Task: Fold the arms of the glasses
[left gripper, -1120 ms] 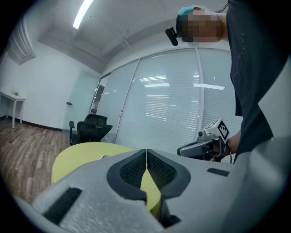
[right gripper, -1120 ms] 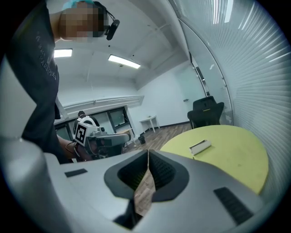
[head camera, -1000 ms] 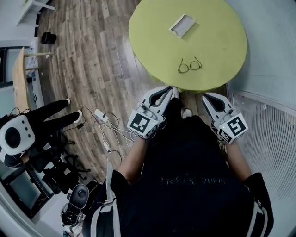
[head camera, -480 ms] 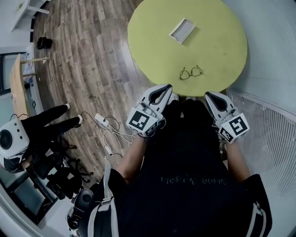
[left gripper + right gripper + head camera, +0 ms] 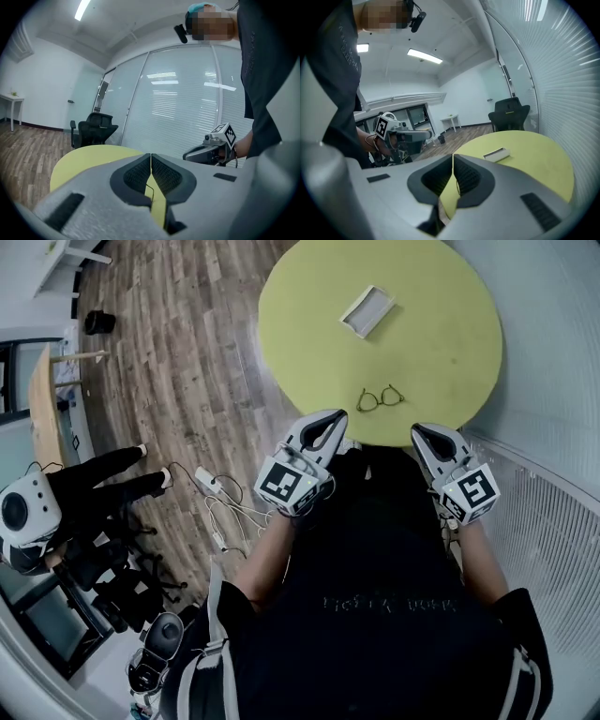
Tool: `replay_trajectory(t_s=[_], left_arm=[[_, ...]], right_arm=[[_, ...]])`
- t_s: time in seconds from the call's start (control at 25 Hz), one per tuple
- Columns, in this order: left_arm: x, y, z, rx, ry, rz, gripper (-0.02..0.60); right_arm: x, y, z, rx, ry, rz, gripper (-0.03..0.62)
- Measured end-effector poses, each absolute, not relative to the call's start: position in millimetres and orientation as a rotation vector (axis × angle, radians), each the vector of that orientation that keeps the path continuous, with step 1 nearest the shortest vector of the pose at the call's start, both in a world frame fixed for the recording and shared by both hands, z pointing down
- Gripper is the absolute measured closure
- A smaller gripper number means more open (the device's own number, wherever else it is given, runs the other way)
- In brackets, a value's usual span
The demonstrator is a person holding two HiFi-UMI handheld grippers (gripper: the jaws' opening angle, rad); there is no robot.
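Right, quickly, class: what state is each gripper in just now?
Left gripper: jaws closed, holding nothing.
Right gripper: jaws closed, holding nothing.

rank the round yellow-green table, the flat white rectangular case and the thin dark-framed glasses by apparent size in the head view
1. round yellow-green table: largest by far.
2 and 3. flat white rectangular case and thin dark-framed glasses: about alike in span, too close to rank. The case lies farther from the camera.
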State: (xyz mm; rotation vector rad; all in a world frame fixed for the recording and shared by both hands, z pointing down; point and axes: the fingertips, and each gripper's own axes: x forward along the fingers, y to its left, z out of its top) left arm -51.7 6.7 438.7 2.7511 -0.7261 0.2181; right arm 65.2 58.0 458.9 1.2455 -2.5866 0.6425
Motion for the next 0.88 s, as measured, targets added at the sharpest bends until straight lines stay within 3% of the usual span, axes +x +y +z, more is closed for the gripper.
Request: replay_trajectory(t_s=[0.88], left_arm=[[-34, -3, 458, 2.684, -0.796, 0.267, 0.560]], right_arm=[[68, 13, 521, 0.942, -2.511, 0.631, 0.561]])
